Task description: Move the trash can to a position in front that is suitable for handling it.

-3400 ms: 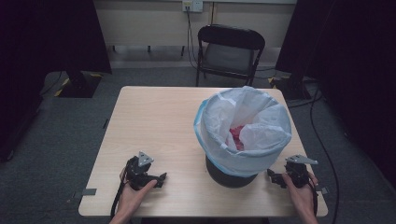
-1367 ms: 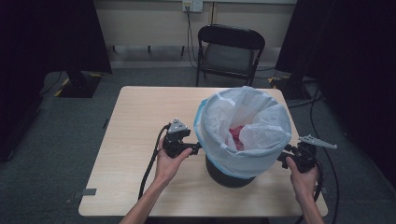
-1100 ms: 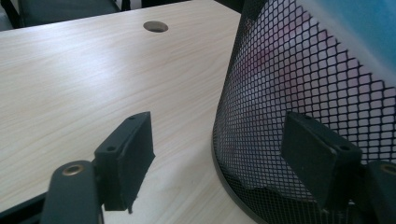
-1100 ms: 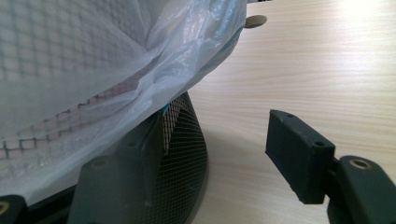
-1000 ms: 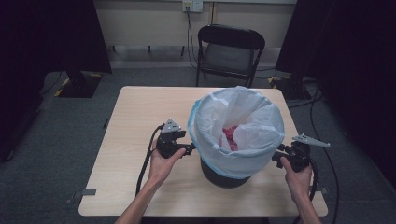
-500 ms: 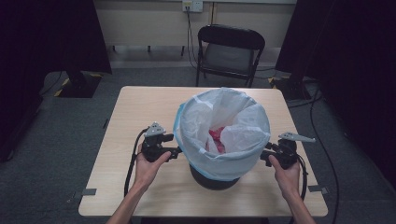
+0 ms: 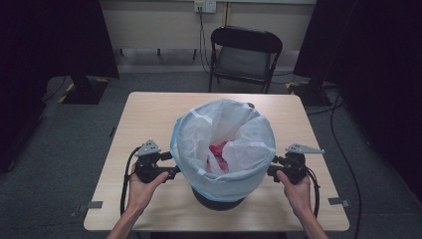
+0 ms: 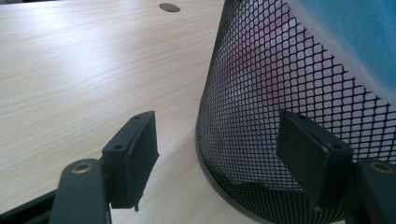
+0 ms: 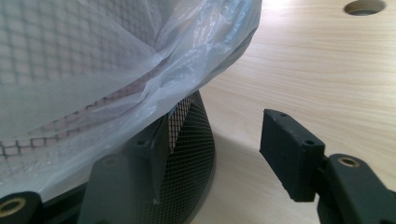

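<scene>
We have the mesh bin (image 7: 219,196) upright at the table's (image 7: 149,114) near middle, lined with a white bag (image 7: 224,144), between our tools. The left gripper (image 7: 171,172) and right gripper (image 7: 272,171) flank it level, neither nearer. Both stand wide, gripping nothing: the left's far jaw lies on the mesh, the right's inner jaw under the bag's overhang
</scene>
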The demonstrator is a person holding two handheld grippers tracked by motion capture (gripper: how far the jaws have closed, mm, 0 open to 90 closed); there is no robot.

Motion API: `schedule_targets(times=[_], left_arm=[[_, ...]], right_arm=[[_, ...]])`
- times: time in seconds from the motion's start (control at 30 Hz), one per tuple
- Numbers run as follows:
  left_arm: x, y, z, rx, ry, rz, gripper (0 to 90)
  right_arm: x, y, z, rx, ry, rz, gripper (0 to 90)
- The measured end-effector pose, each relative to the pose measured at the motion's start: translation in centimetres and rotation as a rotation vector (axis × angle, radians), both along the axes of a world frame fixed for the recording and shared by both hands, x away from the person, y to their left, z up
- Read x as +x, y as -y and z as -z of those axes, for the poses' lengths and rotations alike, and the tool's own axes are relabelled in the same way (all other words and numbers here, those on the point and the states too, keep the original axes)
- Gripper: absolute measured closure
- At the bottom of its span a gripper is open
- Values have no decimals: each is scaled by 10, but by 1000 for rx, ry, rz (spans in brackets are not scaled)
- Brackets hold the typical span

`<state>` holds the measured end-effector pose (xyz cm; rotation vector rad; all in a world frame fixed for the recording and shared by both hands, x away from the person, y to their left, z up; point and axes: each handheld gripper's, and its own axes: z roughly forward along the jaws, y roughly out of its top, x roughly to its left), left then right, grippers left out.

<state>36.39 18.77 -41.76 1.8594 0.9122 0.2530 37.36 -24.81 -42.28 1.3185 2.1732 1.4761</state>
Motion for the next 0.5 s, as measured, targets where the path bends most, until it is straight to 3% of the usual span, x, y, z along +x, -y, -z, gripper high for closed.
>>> schedule_targets(times=[0.23, 0.43, 0.5], left_arm=[[-13, -16, 3, -36, -22, 10, 287], [-20, -23, 0, -31, -34, 44, 228], [-21, -24, 0, 4, -36, 34, 234]], right_arm=[[-4, -12, 1, 15, -16, -51, 402], [-5, -17, -3, -37, 1, -60, 351], [-3, -15, -5, -30, -2, -64, 300]])
